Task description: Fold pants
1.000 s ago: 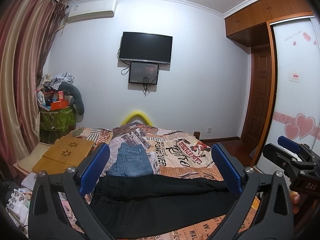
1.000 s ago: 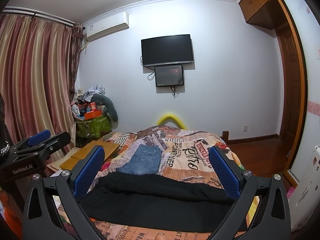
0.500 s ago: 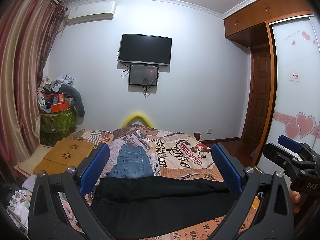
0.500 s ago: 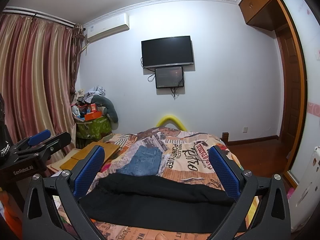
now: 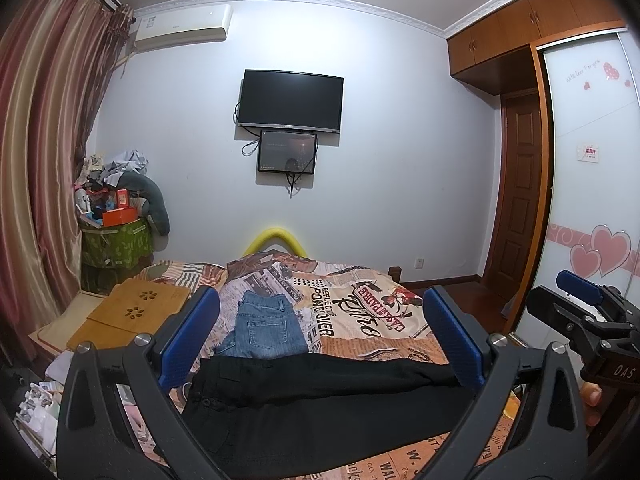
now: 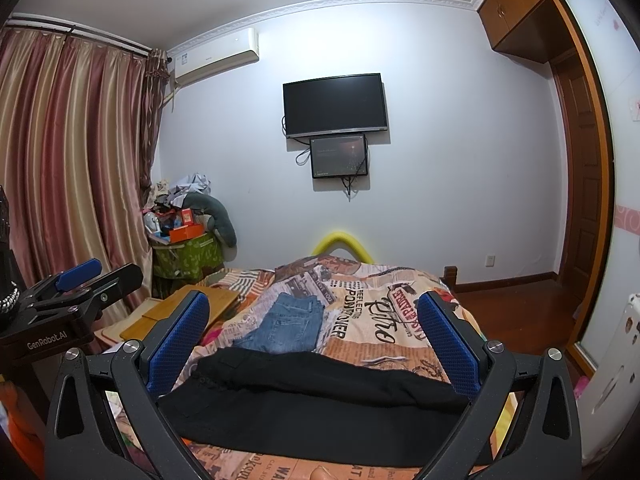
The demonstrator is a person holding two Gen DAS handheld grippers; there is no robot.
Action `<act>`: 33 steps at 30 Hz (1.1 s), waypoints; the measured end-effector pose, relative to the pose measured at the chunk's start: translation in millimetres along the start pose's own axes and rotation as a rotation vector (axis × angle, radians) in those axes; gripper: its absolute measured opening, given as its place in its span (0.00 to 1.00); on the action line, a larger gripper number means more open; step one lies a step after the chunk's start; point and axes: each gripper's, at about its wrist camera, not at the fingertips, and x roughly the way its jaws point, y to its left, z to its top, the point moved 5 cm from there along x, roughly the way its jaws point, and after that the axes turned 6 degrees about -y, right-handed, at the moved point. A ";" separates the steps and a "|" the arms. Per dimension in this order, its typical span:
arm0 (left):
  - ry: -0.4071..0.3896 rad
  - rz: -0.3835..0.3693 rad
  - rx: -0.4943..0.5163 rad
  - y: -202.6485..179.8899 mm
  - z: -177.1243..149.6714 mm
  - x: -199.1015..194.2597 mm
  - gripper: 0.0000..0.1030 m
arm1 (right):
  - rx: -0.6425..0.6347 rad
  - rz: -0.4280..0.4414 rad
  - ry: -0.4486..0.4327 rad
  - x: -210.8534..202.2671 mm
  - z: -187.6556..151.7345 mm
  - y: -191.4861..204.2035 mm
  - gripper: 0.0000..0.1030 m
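In the left wrist view, the black pants (image 5: 320, 404) are seen lying flat across the bed (image 5: 380, 328), in the lower middle of the frame. They are stretched from left to right, with the waist part at the lower left. The left tongs (image 5: 320, 338) are held above the near side of the bed, and the pants are seen between and below the two blue pads (image 5: 188, 336). The tongs are spread wide; nothing is held between the pads and no cloth is touched by them. One pair of folded blue jeans (image 5: 268, 328) is laid just behind the black pants, toward the middle of the frame. At the right edge, the right tongs (image 5: 580, 312) are partly seen from the side; how they stand cannot be told from this view. One wooden lap tray (image 5: 132, 316) is placed at the left of the bed.

In the right wrist view, the black pants (image 6: 320, 400) are again found in the lower middle of the frame, lying across the bed (image 6: 380, 320). The right tongs (image 6: 312, 338) are spread wide above them, with the pants seen between the two blue pads (image 6: 448, 344), and nothing is pinched or touched. The same blue jeans (image 6: 288, 328) are seen just behind the pants. At the left edge, the left tongs (image 6: 80, 280) appear from the side. Two pairs of trousers are counted in all: one black and one blue. Two screens are fixed on the far wall, a television (image 6: 335, 106) and one smaller monitor (image 6: 339, 156) just below it.
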 end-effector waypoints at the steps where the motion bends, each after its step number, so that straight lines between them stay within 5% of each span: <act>1: 0.001 0.000 0.000 -0.3 0.4 0.2 1.00 | 0.000 0.000 0.000 0.0 0.1 -0.1 1.00; 16: 0.029 0.004 -0.004 2.0 -4.7 12.5 1.00 | 0.009 -0.009 0.031 12.0 -6.1 -3.9 1.00; 33: 0.268 0.132 -0.030 70.6 -79.8 129.0 1.00 | 0.064 -0.054 0.249 96.0 -72.7 -37.6 1.00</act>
